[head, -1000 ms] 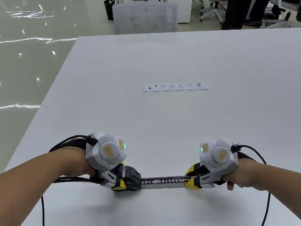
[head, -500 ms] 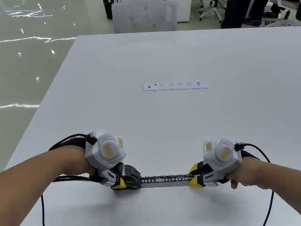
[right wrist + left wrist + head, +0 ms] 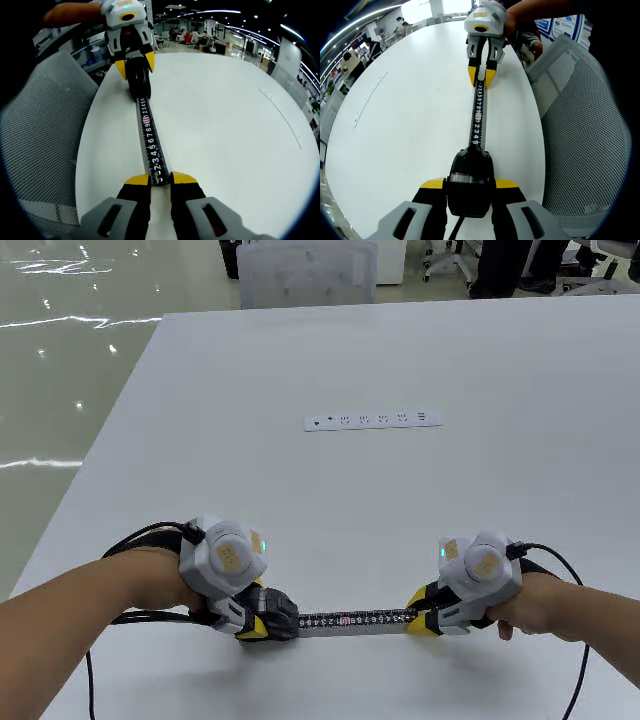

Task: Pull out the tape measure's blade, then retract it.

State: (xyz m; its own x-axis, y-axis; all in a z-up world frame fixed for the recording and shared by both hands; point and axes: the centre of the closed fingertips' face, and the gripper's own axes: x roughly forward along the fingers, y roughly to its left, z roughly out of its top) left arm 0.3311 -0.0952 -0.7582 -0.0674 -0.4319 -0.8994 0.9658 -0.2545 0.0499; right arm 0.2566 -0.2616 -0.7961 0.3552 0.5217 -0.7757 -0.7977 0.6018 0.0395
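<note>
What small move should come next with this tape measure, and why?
Probably slide the right tool away from the case to draw out more blade: it is shut on the blade's tip, the left tool clamps the case, and just a short stretch of blade lies out.

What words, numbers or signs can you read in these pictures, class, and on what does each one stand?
"2 3 4 5 6 7 8 9", a red mark, then "1 2 3 4 5": printed along the tape measure's blade.
Markings on the white strip lying mid-table: too small to read.
Print on the blue-and-white posters in the background: blurred, unreadable.
On the tape measure's case: no legible label.
</note>
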